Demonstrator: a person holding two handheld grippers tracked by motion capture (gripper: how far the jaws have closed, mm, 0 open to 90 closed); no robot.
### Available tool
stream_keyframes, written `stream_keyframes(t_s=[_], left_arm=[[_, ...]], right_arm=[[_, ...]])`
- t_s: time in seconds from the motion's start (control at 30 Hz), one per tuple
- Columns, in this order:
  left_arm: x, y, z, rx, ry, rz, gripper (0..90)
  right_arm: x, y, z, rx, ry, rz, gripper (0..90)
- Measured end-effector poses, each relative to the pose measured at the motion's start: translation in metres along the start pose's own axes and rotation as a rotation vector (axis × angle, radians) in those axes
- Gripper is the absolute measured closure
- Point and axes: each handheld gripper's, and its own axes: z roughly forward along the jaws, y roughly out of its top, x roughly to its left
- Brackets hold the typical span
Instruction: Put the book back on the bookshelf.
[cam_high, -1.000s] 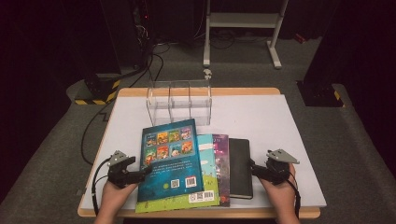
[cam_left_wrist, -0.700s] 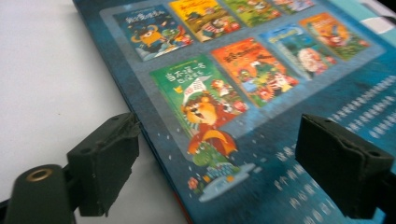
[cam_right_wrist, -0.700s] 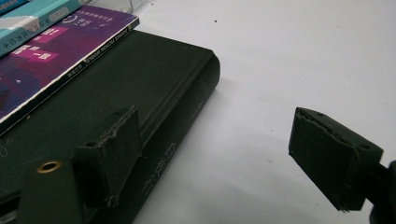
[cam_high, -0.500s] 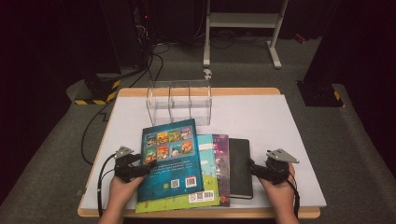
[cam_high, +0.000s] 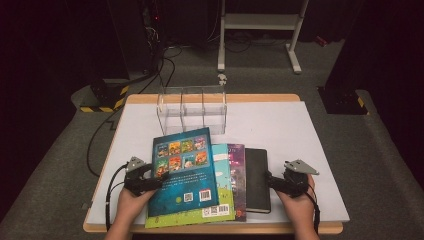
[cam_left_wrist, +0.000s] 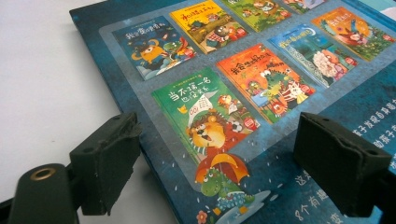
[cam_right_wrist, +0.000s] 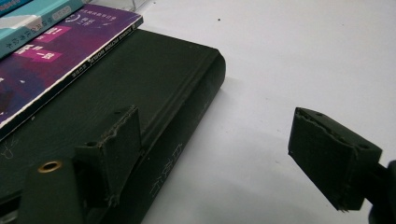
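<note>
a: on the white table (cam_high: 310, 145), near the person's edge, four books lie fanned one over another. topmost is the dark blue picture book (cam_high: 187, 175), back cover up with small cover pictures and two square codes, tilted a little against the table's edge

b: and under it?

a: a teal book (cam_high: 223, 165) peeks out at its right, then a purple book (cam_high: 237, 170), then a black hardback (cam_high: 257, 179) lowest and farthest right. only the first is fully seen

b: where's the left gripper (cam_high: 150, 181)?

a: at the picture book's left edge, held in the left hand (cam_high: 131, 202). in the left gripper view its jaws stand apart, one over the bare table beside the book's edge, the other over the cover. whether they touch the book i cannot tell

b: the right one?

a: the right gripper (cam_high: 272, 181) sits just beside the black hardback's right edge, held in the right hand (cam_high: 299, 205). in the right gripper view its jaws are wide apart, one over the hardback (cam_right_wrist: 154, 93) by its spine, the other over bare table, nothing clamped

b: anything else on the table?

a: a clear plastic rack (cam_high: 192, 109) with dividers stands upright at the far side, just beyond the picture book's top corner
</note>
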Motion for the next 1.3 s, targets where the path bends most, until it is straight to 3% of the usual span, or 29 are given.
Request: stream_keyframes(t_s=[0.37, 0.83, 1.0, 1.03, 1.07, 1.1, 1.17, 1.3], left_arm=[[-0.020, 0.000, 0.001, 0.001, -0.057, 0.044, 14.8], [-0.031, 0.000, 0.001, 0.004, -0.066, 0.085, 15.0], [-0.040, 0.002, 0.000, 0.010, -0.070, 0.114, 15.5], [-0.040, 0.002, 0.000, 0.010, -0.070, 0.114, 20.2], [-0.047, 0.003, 0.000, 0.001, -0.121, 0.161, 25.3], [-0.051, 0.004, 0.000, 0.006, -0.124, 0.165, 25.7], [-0.055, 0.006, 0.002, 0.011, -0.113, 0.166, 21.4], [-0.052, 0.006, 0.001, 0.022, -0.091, 0.138, 17.2]], right_arm=[[0.001, 0.000, 0.000, 0.000, 0.001, 0.000, 17.2], [0.002, 0.000, -0.001, -0.007, -0.003, -0.011, 17.1], [0.003, 0.004, -0.006, -0.037, 0.014, 0.011, 16.2], [0.003, 0.004, -0.006, -0.037, 0.014, 0.011, 16.2], [0.004, 0.005, -0.008, -0.052, 0.015, 0.019, 15.4], [0.005, 0.006, -0.008, -0.048, 0.023, 0.024, 15.0], [0.008, 0.008, -0.010, -0.042, 0.031, 0.013, 15.1], [0.015, 0.010, -0.013, -0.040, 0.040, -0.018, 14.9]])
